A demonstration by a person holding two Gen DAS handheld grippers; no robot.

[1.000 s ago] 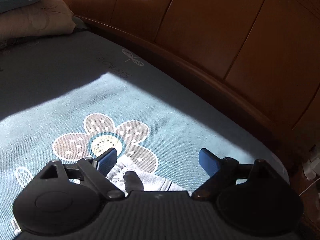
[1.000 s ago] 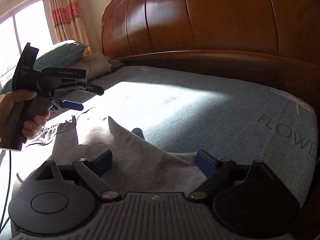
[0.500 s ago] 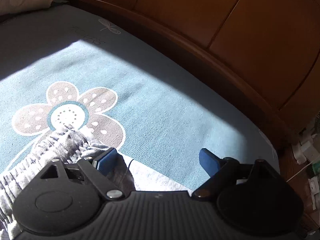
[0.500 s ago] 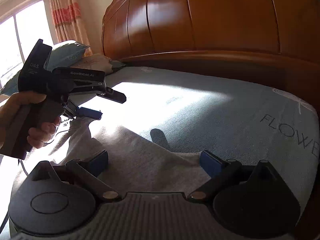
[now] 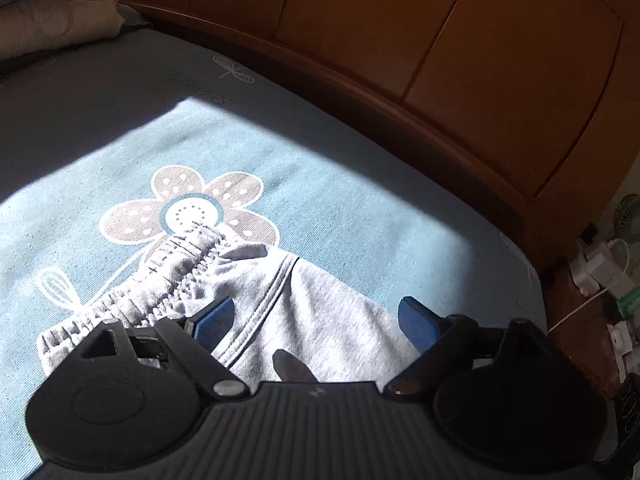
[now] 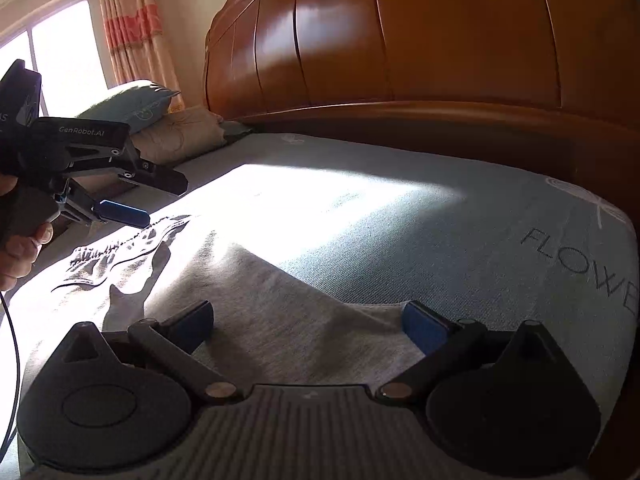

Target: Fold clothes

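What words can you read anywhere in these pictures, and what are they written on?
"GenRobot.AI": white letters on the black body of the left tongs, seen from the right wrist.
"FLOWE", cut off by the frame edge: dark letters on the light blue flower-print bed sheet.
"FLOWERS", upside down and faint in the shade: the same sheet, left wrist view.
Letters at the left edge on the tongs' black back end: partly cut off, unreadable.

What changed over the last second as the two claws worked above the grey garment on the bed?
The left claw drew back, bringing the grey garment's elastic waistband fully into its view, lying flat over the flower print. The right claw dropped slightly lower over the cloth. Both claws stayed open, gripping nothing; the bedsheet and headboard are unchanged.
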